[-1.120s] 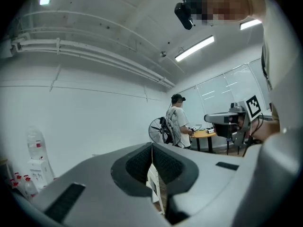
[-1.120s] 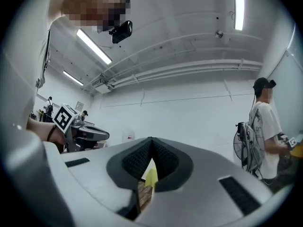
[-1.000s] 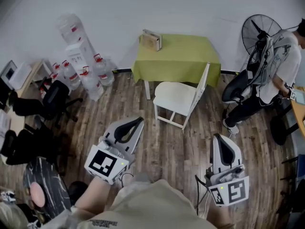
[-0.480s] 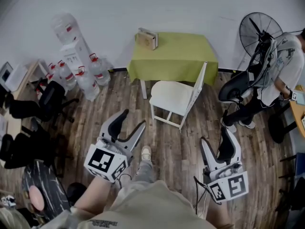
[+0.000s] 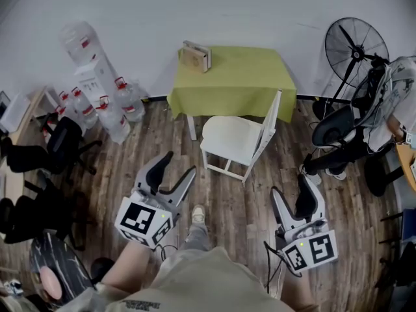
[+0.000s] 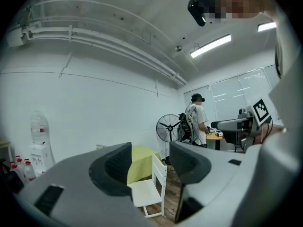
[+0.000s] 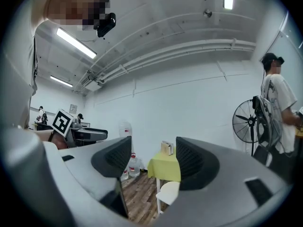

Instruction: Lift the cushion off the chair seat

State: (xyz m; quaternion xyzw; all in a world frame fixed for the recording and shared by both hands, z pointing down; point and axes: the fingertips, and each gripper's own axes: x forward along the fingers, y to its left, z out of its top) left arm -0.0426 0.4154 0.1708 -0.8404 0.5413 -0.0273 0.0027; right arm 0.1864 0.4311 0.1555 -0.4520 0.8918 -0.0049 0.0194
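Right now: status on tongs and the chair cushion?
Left tongs, right tongs open, empty. White cushion flat on white wooden chair, not yet reached. Plank floor between, nothing blocking.

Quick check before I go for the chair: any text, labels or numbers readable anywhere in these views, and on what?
No text reads in any view.
Water jugs: red markings, too small to read.
Box on the green table: print blurred.
Marker cubes, left and right: square patterns only, no letters.
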